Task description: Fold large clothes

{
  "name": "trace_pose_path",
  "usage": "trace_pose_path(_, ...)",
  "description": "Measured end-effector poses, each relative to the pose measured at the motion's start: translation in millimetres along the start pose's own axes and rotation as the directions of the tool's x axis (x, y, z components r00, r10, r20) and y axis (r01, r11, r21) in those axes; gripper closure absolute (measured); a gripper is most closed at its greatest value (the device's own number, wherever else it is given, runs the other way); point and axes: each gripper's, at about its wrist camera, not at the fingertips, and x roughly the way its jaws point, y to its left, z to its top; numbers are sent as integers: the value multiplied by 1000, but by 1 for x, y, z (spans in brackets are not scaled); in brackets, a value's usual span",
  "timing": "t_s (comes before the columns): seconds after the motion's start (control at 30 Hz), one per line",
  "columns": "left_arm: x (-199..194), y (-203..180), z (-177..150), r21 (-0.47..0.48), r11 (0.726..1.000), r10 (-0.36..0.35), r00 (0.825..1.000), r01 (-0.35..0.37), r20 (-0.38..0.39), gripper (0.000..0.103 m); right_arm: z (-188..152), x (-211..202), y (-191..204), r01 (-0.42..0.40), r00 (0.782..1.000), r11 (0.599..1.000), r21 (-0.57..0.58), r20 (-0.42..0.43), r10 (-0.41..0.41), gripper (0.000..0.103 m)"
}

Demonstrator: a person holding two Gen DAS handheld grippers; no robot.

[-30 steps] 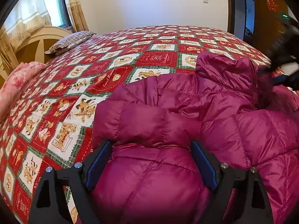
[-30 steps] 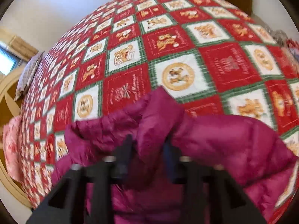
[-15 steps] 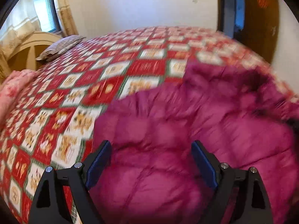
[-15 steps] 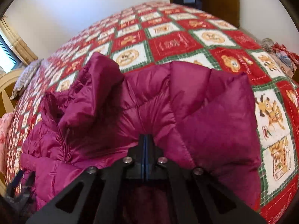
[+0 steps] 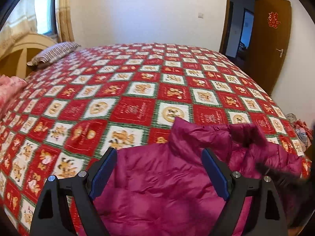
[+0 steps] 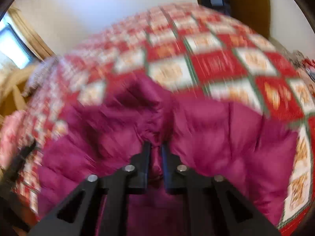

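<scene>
Jacket: magenta puffer jacket (image 5: 167,186) bunched at the near edge of the bed (image 5: 137,90), on its red patchwork quilt.
Left gripper (image 5: 159,169): spread wide above the jacket, gripping nothing.
Right gripper (image 6: 156,153): narrowed onto a pinched fold of jacket (view blurred).
Pillow (image 5: 53,53): far-left corner, by the headboard.

Jacket (image 5: 169,181): on the bed (image 5: 137,82), at its near edge, 6 o'clock.
Left gripper (image 5: 159,174): above the jacket, fingers spread either side of it.
Right gripper (image 6: 156,153): at the jacket's 3 o'clock side, fabric between its fingers.
Pillow (image 5: 53,52): on the bed, 10 o'clock.
Door (image 5: 269,43): beyond the bed, 2 o'clock.
</scene>
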Motion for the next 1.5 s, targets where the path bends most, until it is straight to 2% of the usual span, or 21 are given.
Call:
trace_pose_path(0.03,0,-5,1,6,1000,-8,1000,8,4,15,-7,4,-8,-11,1000,1000,5,5,11,94)
trace_pose_path(0.1,1,-21,1,43,999,-23,1000,22,21,15,-16,1,-18,-56,996,998,7,68,55,94)
trace_pose_path(0.2,13,-63,1,183,983,-11,1000,7,22,15,-28,-1,-21,-76,988,997,-1,137,75,94)
trace_pose_path(0.27,24,-89,2,248,968,15,999,-23,34,15,-29,-2,-19,-77,985,997,-4,153,76,94)
trace_pose_path(0.33,38,-105,8,258,965,40,999,-43,16,15,-29,0,-16,-78,984,997,-5,160,77,94)
trace_pose_path(0.43,66,-108,17,241,960,153,987,-139,-38,17,-33,-4,-19,-76,983,997,-12,167,77,94)
trace_pose_path(0.47,71,-101,16,237,958,179,983,-164,-44,44,-34,-6,-20,-80,983,997,-11,167,80,94)
trace_pose_path(0.5,74,-94,15,232,960,176,982,-158,-62,93,-36,-9,-23,-87,982,996,-9,167,87,94)
trace_pose_path(0.57,76,-69,10,173,980,124,983,-101,-132,94,-37,-8,-27,-106,980,994,0,169,105,94)
trace_pose_path(0.6,69,-55,6,139,986,110,986,-92,-123,94,-37,-8,-28,-114,979,993,4,169,112,94)
trace_pose_path(0.67,51,-36,-4,109,990,104,991,-94,-83,94,-38,-8,-30,-124,978,992,10,170,121,94)
trace_pose_path(0.77,32,-14,-21,31,993,113,990,-111,-83,98,-39,-8,-30,-127,978,992,12,170,123,94)
trace_pose_path(0.93,53,16,-59,-115,987,90,980,-111,-176,98,-39,-9,-30,-123,979,992,8,167,120,94)
trace_pose_path(1.03,44,20,-60,-156,985,58,989,-78,-134,98,-39,-9,-28,-109,980,994,2,166,107,94)
trace_pose_path(1.13,28,26,-49,-210,978,-24,995,3,-100,98,-39,-9,-28,-107,980,994,2,168,105,94)
trace_pose_path(1.23,3,36,-27,-280,951,-120,992,129,49,97,-39,-9,-28,-107,980,994,1,167,106,93)
trace_pose_path(1.27,1,37,-21,-296,940,-154,984,173,86,90,-39,-9,-28,-107,980,994,1,168,106,93)
trace_pose_path(1.3,2,36,-14,-299,931,-187,977,209,100,61,-40,-9,-28,-108,980,994,1,169,106,93)
trace_pose_path(1.33,8,34,-5,-290,930,-208,974,224,85,41,-39,-9,-28,-108,980,994,1,169,106,93)
trace_pose_path(1.37,15,31,0,-281,934,-212,975,223,69,13,-39,-9,-28,-108,980,994,2,169,106,93)
trace_pose_path(1.5,40,15,12,-253,942,-231,973,220,-12,12,-39,-9,-28,-111,979,994,2,170,109,93)
